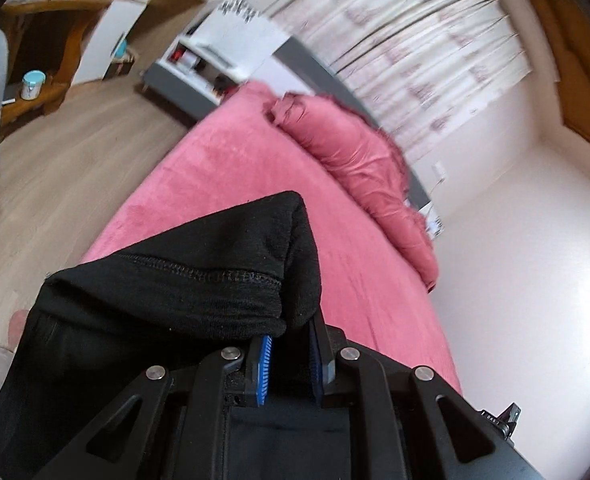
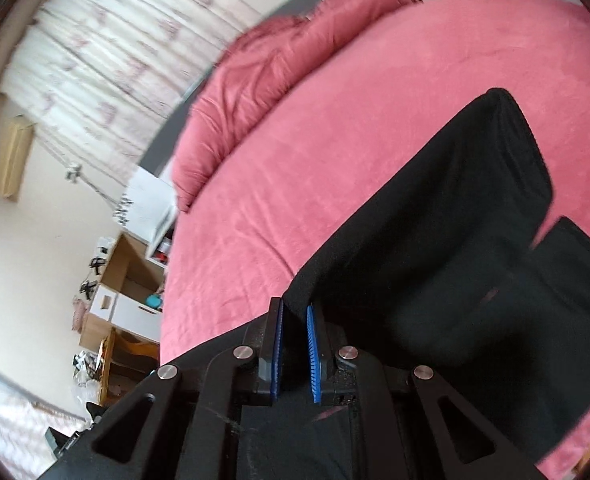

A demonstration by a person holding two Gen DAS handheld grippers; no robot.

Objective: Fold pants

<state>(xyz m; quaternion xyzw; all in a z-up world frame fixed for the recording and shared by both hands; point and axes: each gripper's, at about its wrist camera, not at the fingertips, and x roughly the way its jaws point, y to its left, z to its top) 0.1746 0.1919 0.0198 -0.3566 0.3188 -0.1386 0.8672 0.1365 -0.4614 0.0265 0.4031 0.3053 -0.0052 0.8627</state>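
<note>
Seen only from the left wrist: wooden floor (image 1: 79,152), a stitched hem on the black pants (image 1: 199,264), a bare hand (image 1: 13,330) at the frame's edge; only from the right wrist: the pants (image 2: 467,240) trailing down onto the pink bed (image 2: 315,152), two dark lengths visible; left gripper (image 1: 289,328) angled downward over the bed (image 1: 223,168), pinching a bunched pants edge; right gripper (image 2: 293,312) likewise tilted down, clamped on the fabric; one pair of pants, two grippers, one rumpled pink duvet (image 1: 359,160).

A bed (image 2: 295,160) under a pink cover; a rumpled pink pillow (image 2: 255,80) at its head; black pants (image 2: 475,240) partly draped on it.
</note>
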